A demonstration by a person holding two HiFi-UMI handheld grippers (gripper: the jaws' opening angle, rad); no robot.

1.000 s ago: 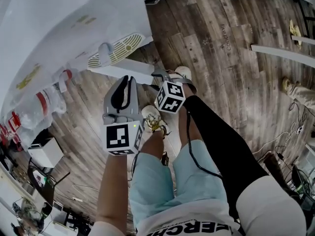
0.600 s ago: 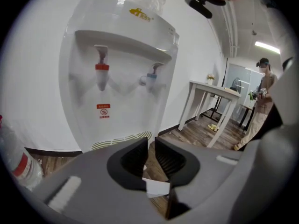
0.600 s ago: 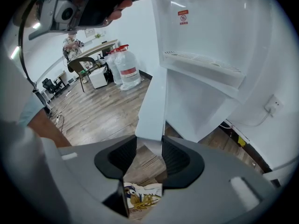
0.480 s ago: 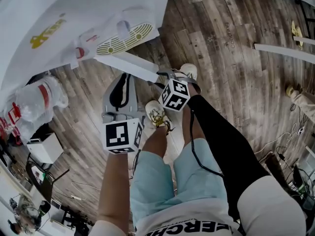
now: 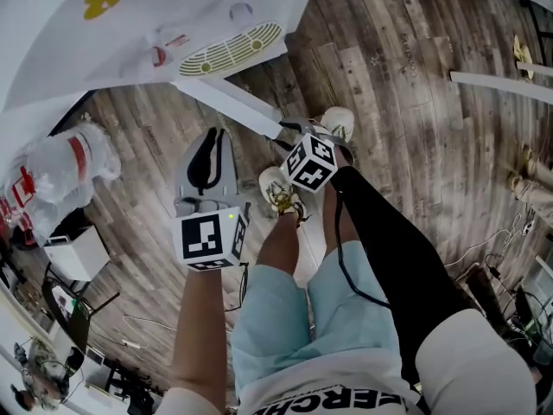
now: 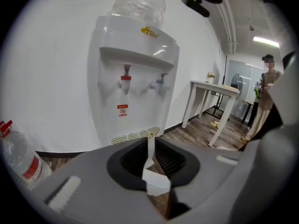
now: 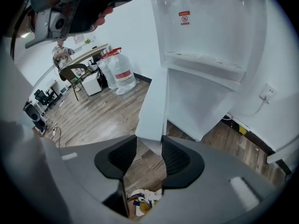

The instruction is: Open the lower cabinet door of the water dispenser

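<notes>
**Right claw on the free edge, door standing out from the dispenser**

Head view: I am looking steeply down at the water dispenser (image 5: 130, 24), which is filling the upper left. Its lower cabinet door (image 5: 229, 102) is already standing out from the body. It is running as a long white slab from under the drip tray (image 5: 229, 48) toward my feet. My right claw (image 5: 289, 132) is meeting the near end of that slab, so the door's free edge is lying directly at it. My left claw (image 5: 216, 138) is hanging to the left of the door's face, near it but apart from it, over the wooden floor (image 5: 406, 85).

Left gripper view: my left claw is pointing up at the dispenser's front and its taps. Its jaws are sitting almost together, with only a thin slit between them. They are gripping nothing. A white sliver is showing through the slit, which I take for the door beyond.

Right gripper view: my right claw is pinching the door's lower edge, one pad on each face. The panel is rising upright from the jaws and the open cabinet is lying to its right. I judge that any further swing belongs to the right claw, pulling away from that opening.
</notes>
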